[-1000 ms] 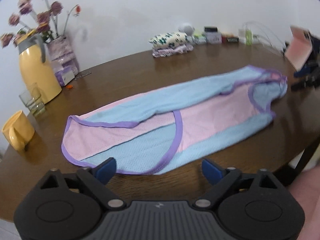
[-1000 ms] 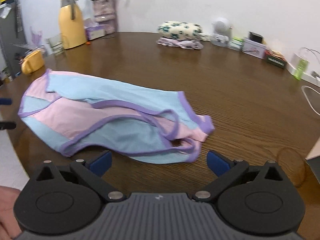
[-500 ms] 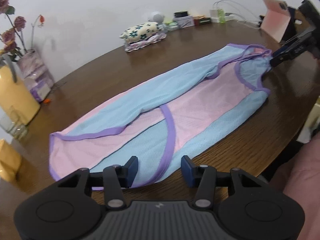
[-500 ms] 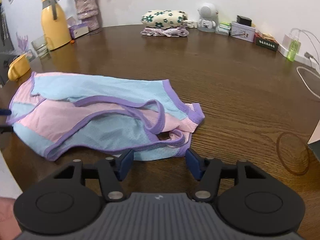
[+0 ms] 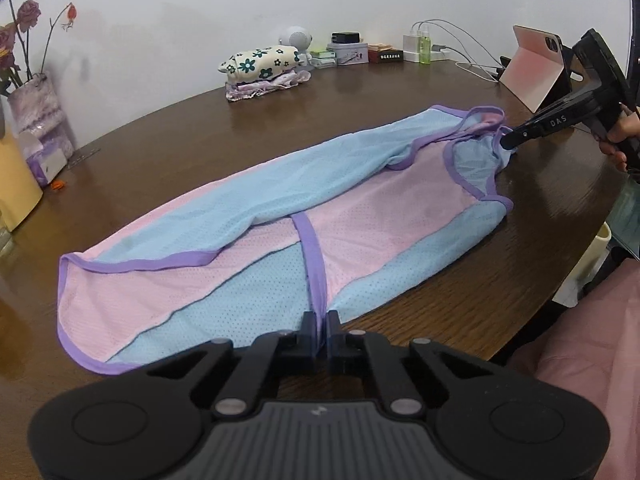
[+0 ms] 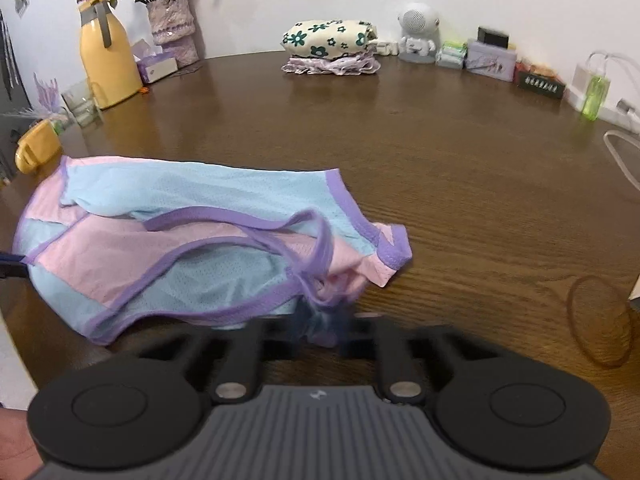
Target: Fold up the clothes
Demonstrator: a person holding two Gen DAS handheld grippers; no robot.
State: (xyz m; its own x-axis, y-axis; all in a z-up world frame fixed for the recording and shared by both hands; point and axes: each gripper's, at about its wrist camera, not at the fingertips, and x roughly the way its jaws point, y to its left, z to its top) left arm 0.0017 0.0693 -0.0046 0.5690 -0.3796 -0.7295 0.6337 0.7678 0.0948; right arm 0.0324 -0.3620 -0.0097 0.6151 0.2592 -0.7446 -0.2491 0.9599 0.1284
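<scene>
A pink and light-blue mesh sleeveless top (image 5: 360,208) with purple trim lies stretched flat on the round brown table (image 5: 280,120). My left gripper (image 5: 322,324) is at the top's near hem, its jaws closing tight with the purple trim pinched between the pads. At the far strap end my right gripper (image 5: 506,142) grips the fabric, with a hand on its handle. In the right wrist view the top (image 6: 180,248) is bunched at the straps. There my right gripper (image 6: 324,320), blurred, is closing onto that bunch. The left gripper (image 6: 8,268) shows at the left edge.
A folded floral pile (image 6: 328,38) sits at the back of the table. A yellow flask (image 6: 106,64), a flower vase (image 6: 172,24), a glass (image 6: 80,104) and a yellow cup (image 6: 36,152) stand at one end. A pink tablet (image 5: 532,68) and cables stand near the strap end.
Both grippers went from wide open to closed on the top, the left on the near hem, the right on the straps. The strap end is now gathered and slightly lifted.
</scene>
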